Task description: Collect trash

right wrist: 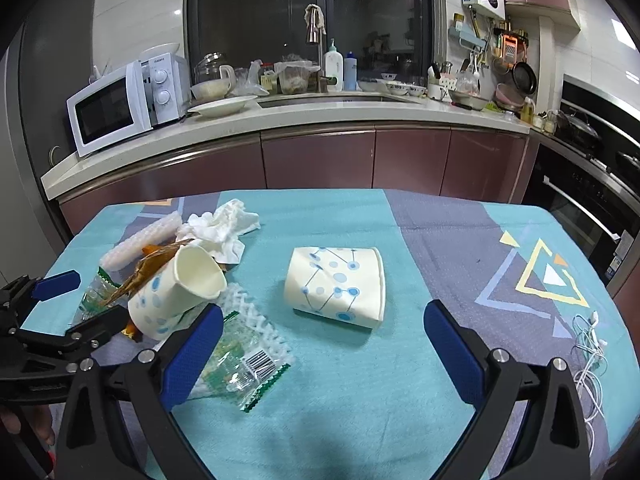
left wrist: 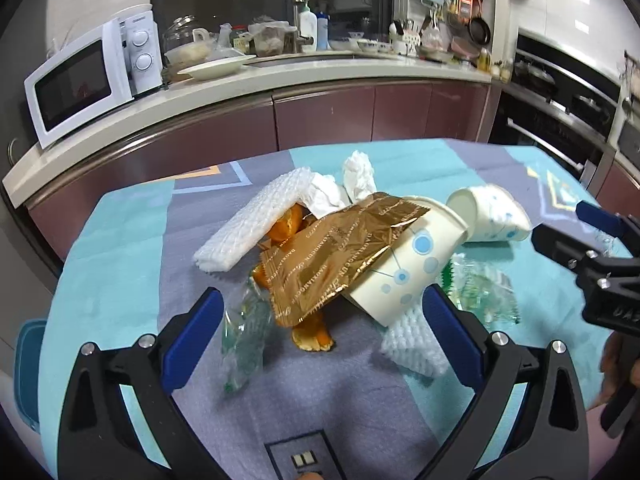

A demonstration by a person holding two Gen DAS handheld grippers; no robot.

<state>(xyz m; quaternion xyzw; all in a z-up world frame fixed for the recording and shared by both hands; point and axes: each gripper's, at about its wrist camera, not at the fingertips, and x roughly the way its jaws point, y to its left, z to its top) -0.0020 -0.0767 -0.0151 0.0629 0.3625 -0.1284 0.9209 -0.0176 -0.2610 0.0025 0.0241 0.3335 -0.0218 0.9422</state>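
**Paper, foil and foam: a light pile, nothing gripped yet**

Paper and foil make up most of what lies in front of you. On the table [right wrist: 360,380], covered in a teal and grey cloth, the rubbish sits in one loose heap at the left: a gold foil wrapper [left wrist: 340,248] draped over a dotted paper cup [left wrist: 404,268] lying on its side, orange peel [left wrist: 312,338] under it, white foam netting [left wrist: 248,224], crumpled tissue [right wrist: 220,228] behind, and a clear plastic packet [right wrist: 240,364] at the near edge. A second paper cup [right wrist: 336,284], flattened, lies apart from the heap toward the middle of the table.

Your left gripper [left wrist: 322,308] hangs over the heap, jaws spread wide and empty, with the foil and peel between them. Your right gripper [right wrist: 324,320] is likewise spread and empty, lined up toward the flattened cup and not touching it.

Handling notes, as judgement:
- All of it looks very light; nothing should resist a lift.
- Foil wrapper: thin, slick, likely to slide. Pinch it at an edge, or together with the cup beneath.
- Cups: soft walls, crush easily. Harmless here; take the flattened one across its short width.
- Foam netting: springy; close fully.
- Peel: small, possibly damp; take it last.

White earphones [right wrist: 588,344] at the far right do not look like rubbish. No bin can be seen in either view.
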